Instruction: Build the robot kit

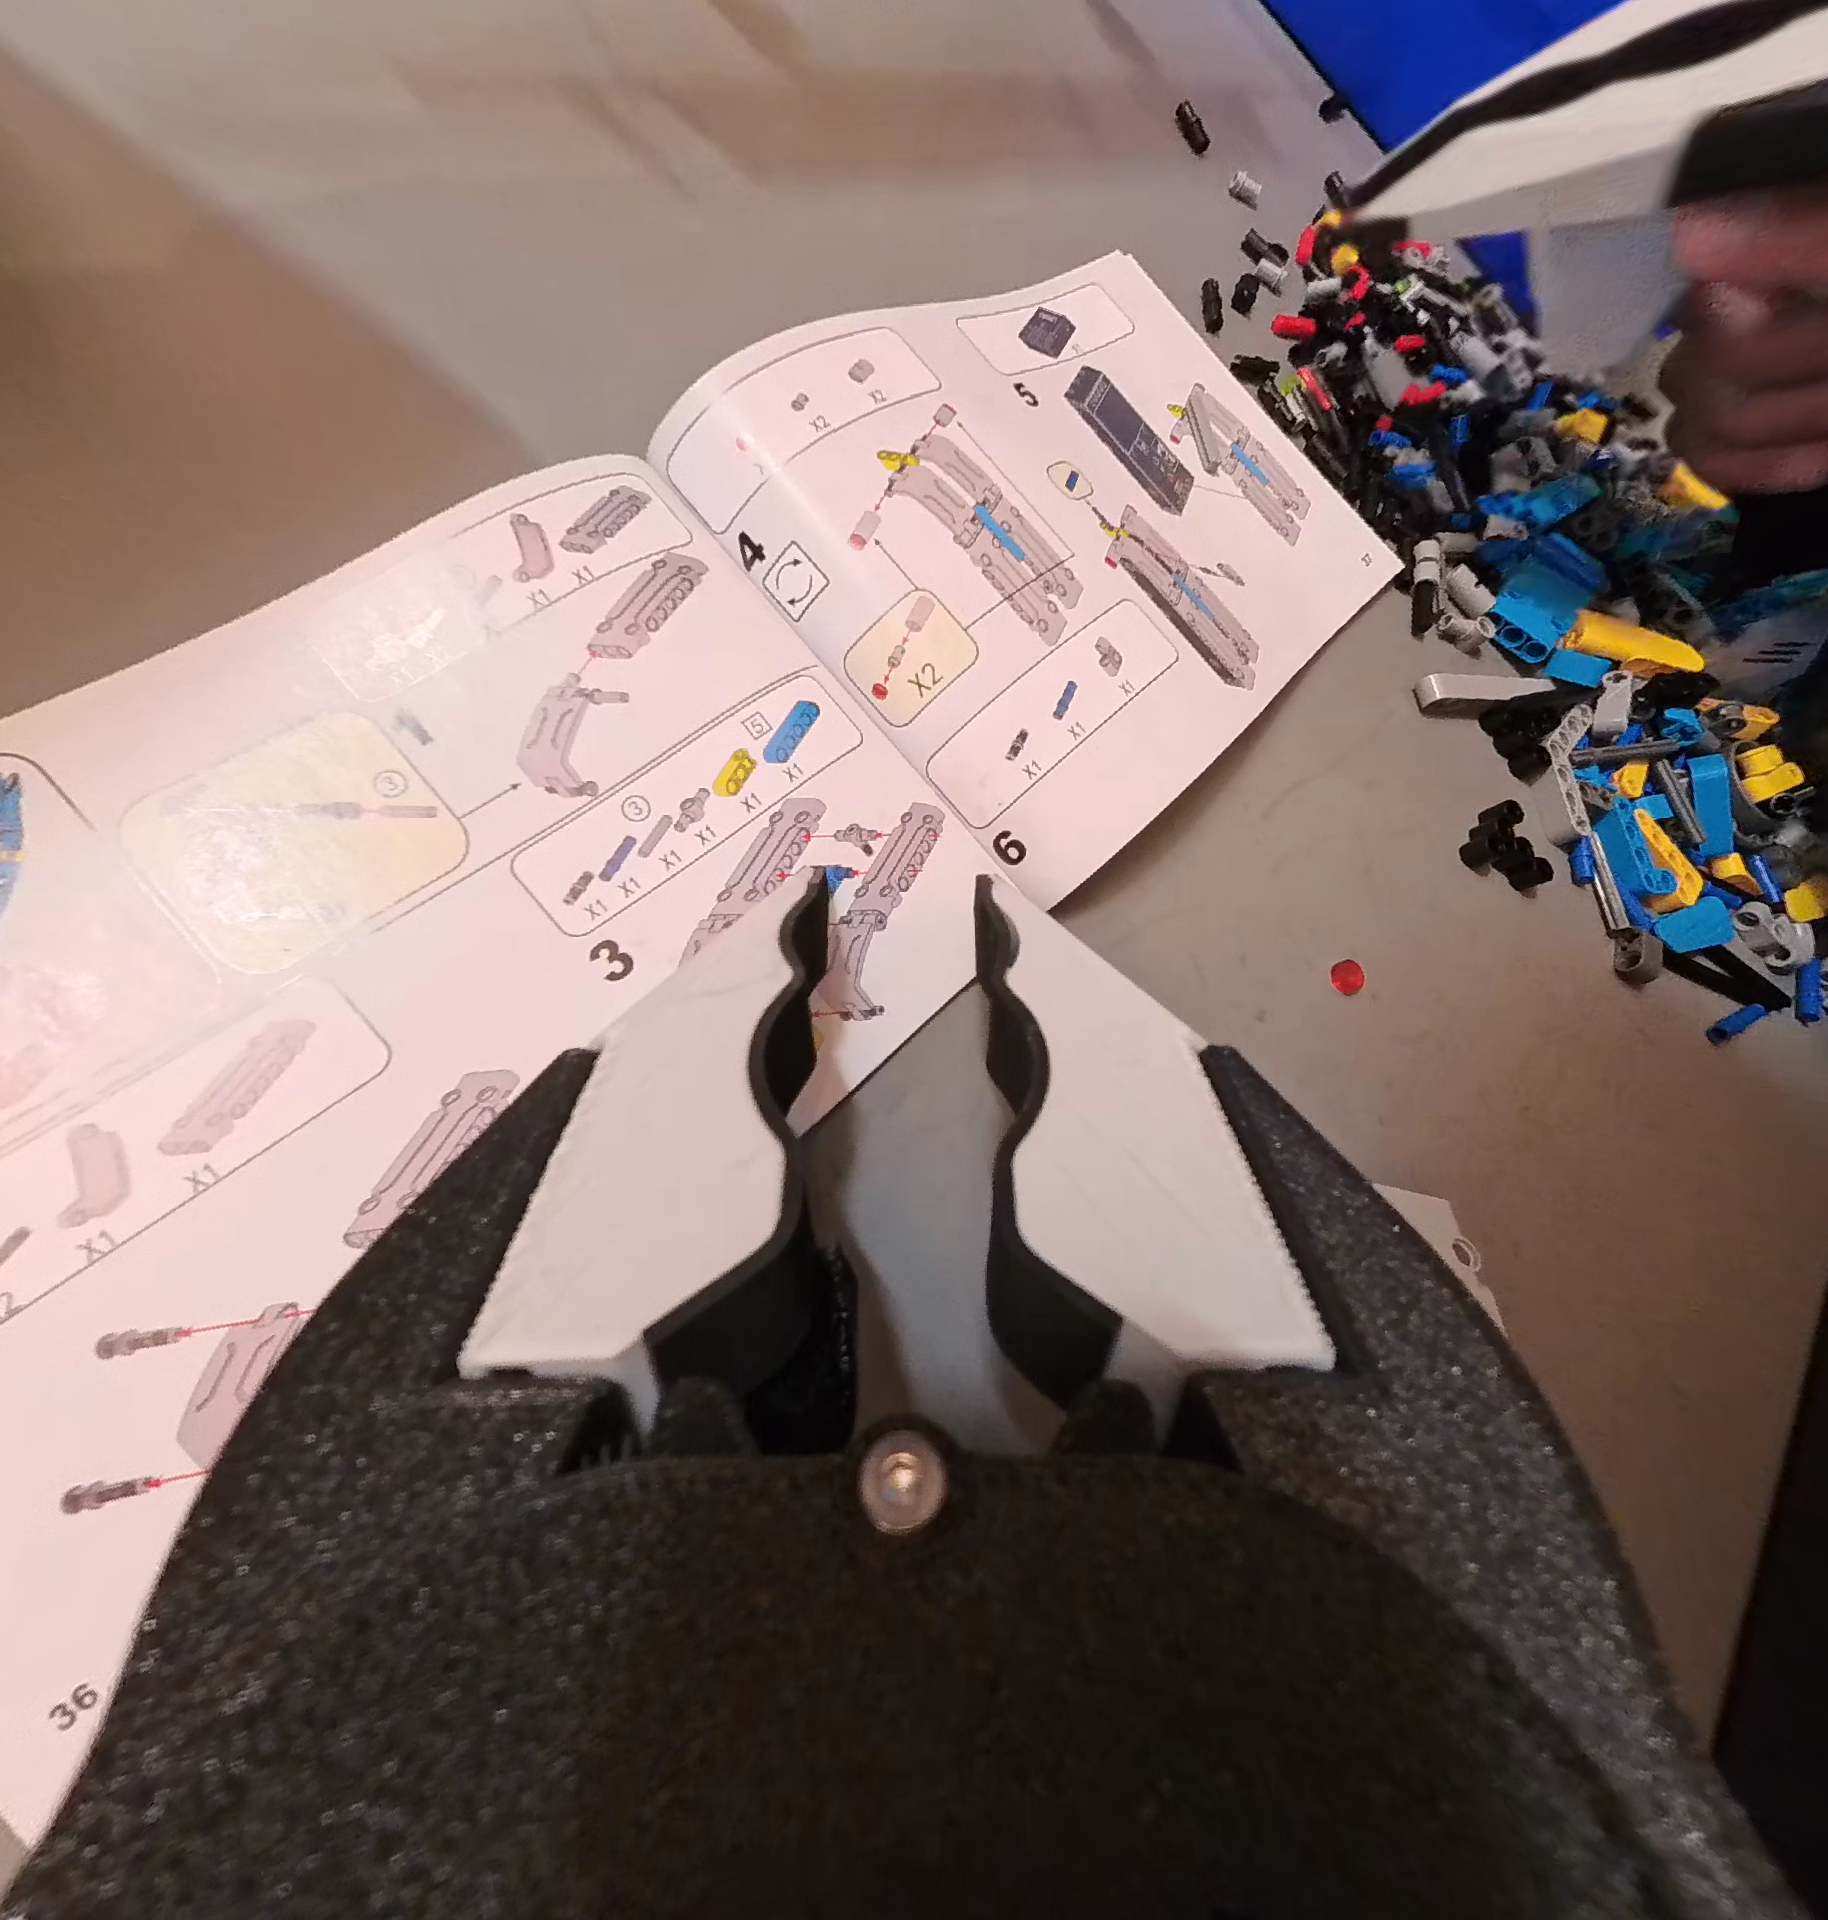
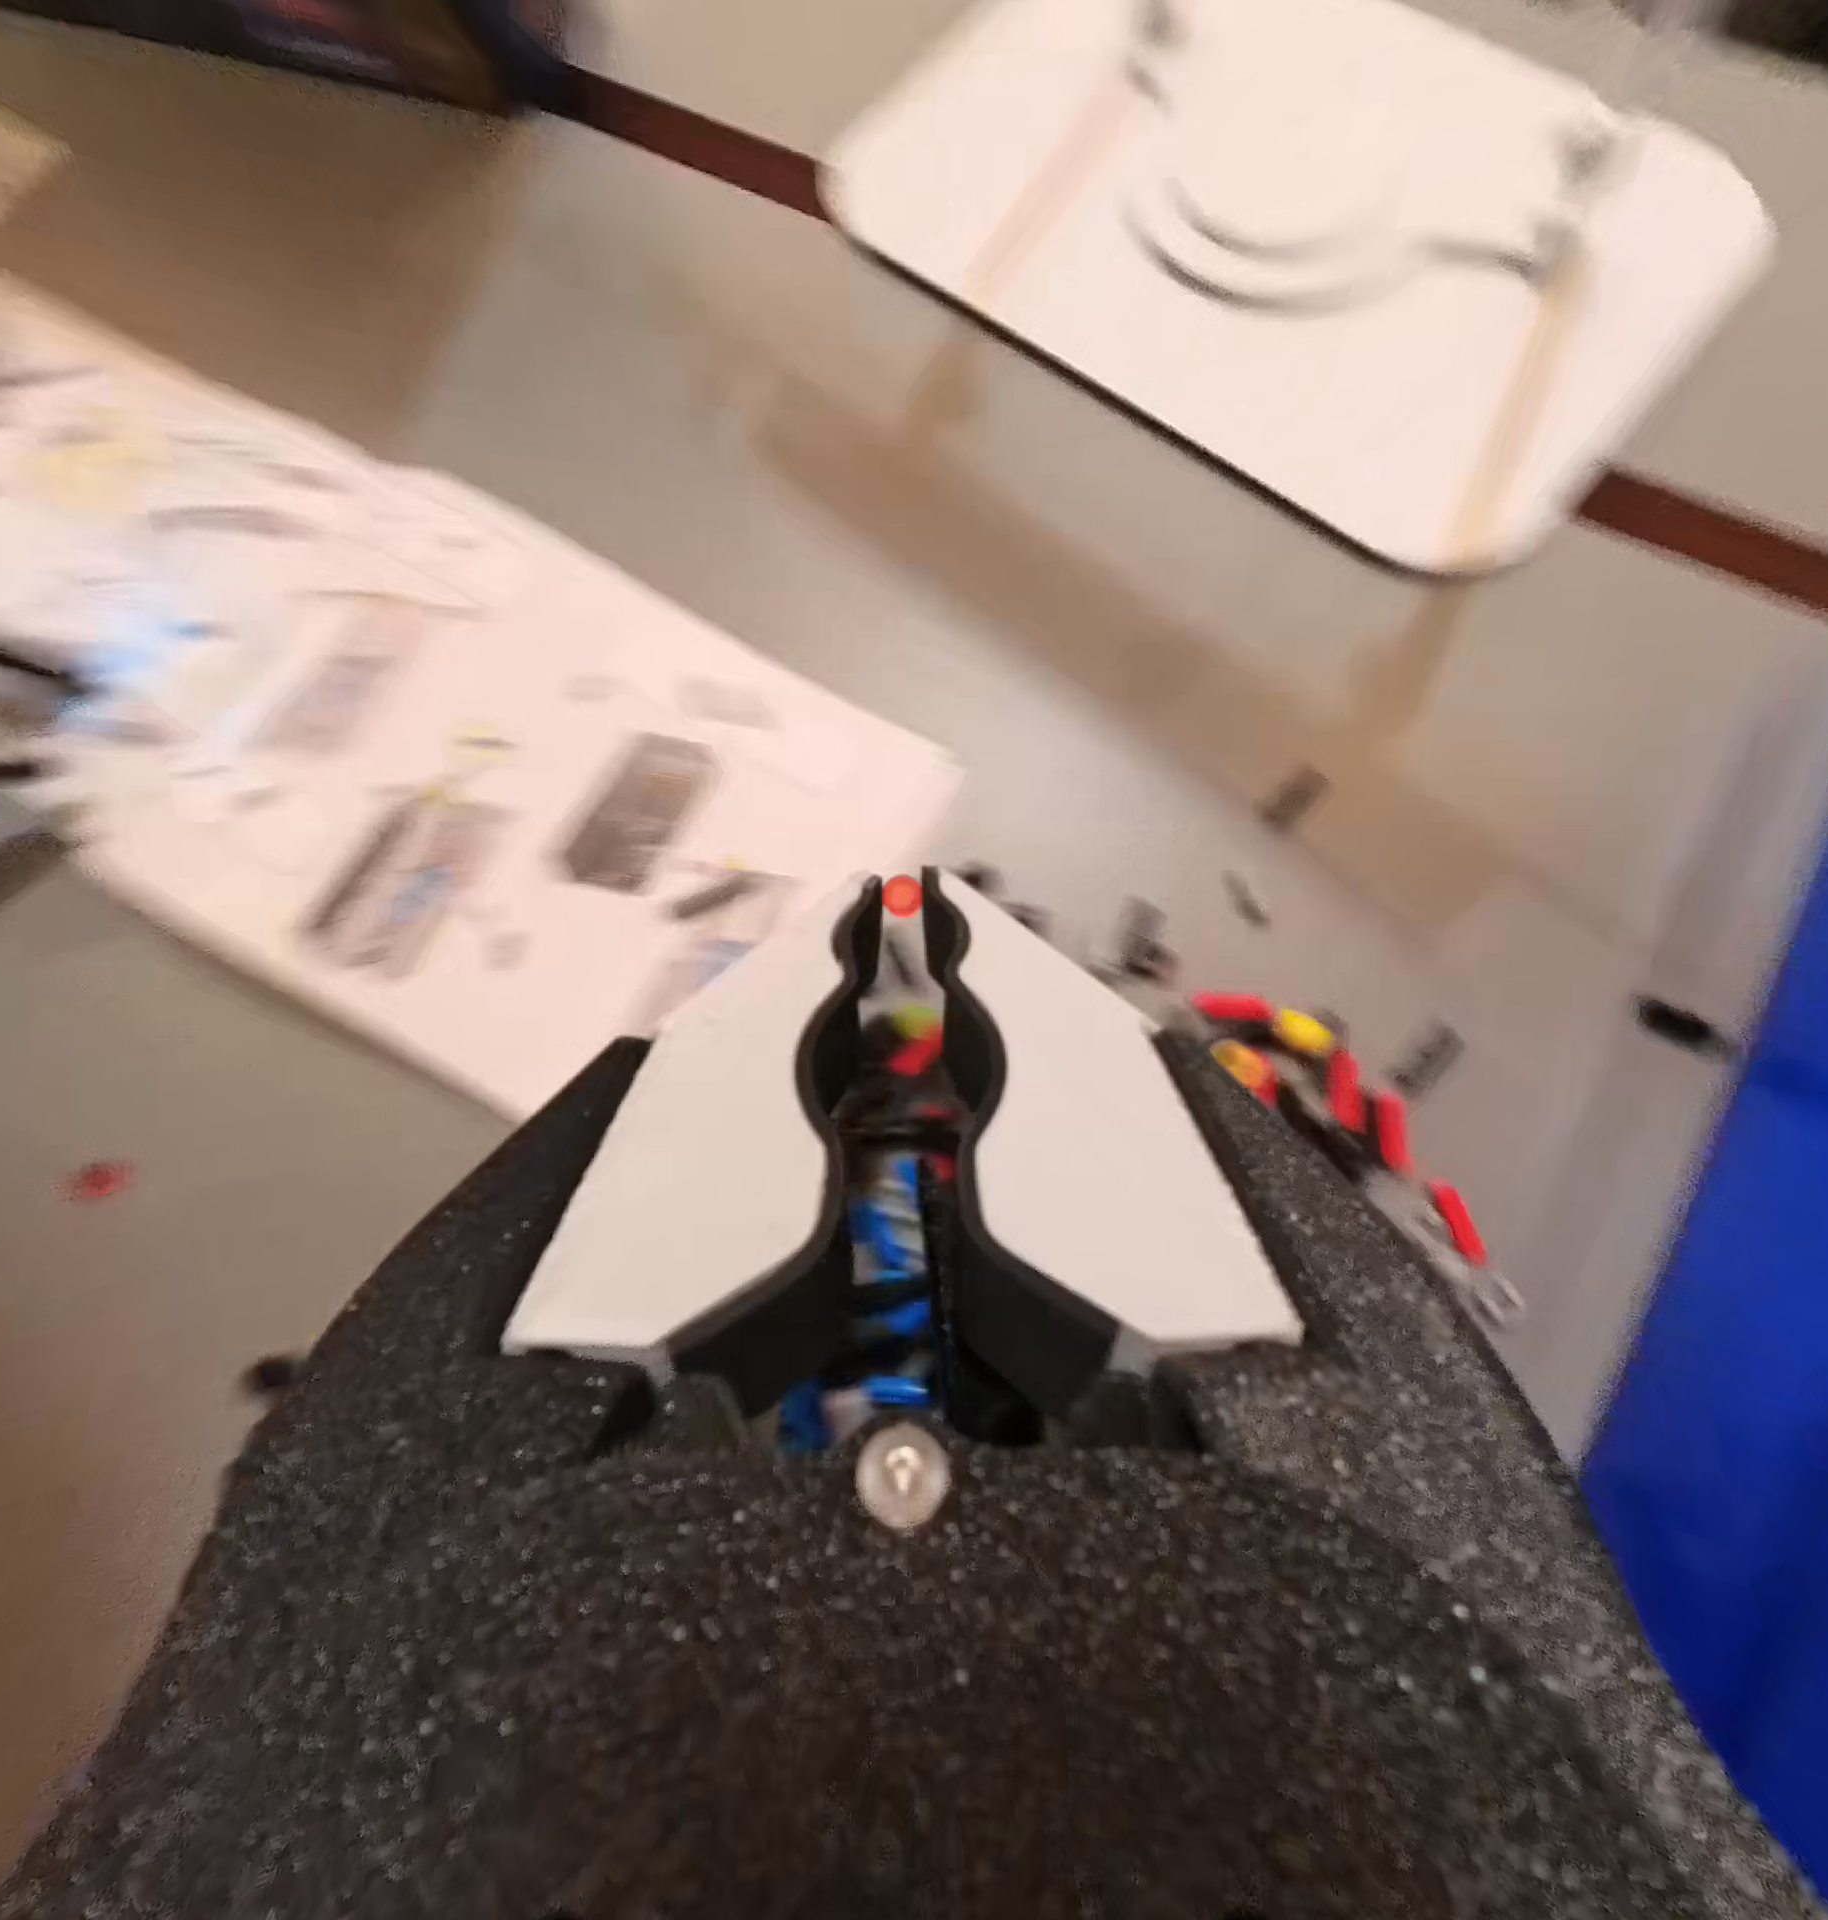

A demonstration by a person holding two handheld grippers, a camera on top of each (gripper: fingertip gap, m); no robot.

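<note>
Small red round piece (image 2: 901,896): it sits pinched at the very tips of your right gripper (image 2: 901,902), whose jaws are drawn nearly together, clenched on it. It is a bright red, disc-like part, much smaller than the fingertips, and only its round face shows between the black pads; the right wrist view is blurred, so finer detail cannot be read. Held this way, it hangs above the desk (image 2: 266,1039) just past the near corner of the open instruction booklet (image 2: 536,748) and over the fringe of the loose building pieces (image 2: 1346,1091), where red, yellow and black parts lie scattered along the blue strip (image 2: 1762,1247) at the desk's right edge. A white tray-like panel (image 2: 1305,260) stands on pale legs toward the far edge of the desk. A second red speck (image 2: 94,1179) lies on the bare desk to the left. Your left gripper (image 1: 899,888) is released, its jaws spread with nothing between them, and its tips hover over the lower edge of the booklet (image 1: 577,727), where the printed page meets the grey desk surface (image 1: 1305,1143). In this view a red round piece (image 1: 1347,977) lies flat on the desk between the booklet and the large heap of blue, yellow, grey, black and red pieces (image 1: 1616,727) along the right edge. A hand (image 1: 1783,343), blurred, is over the far part of that heap.
</note>
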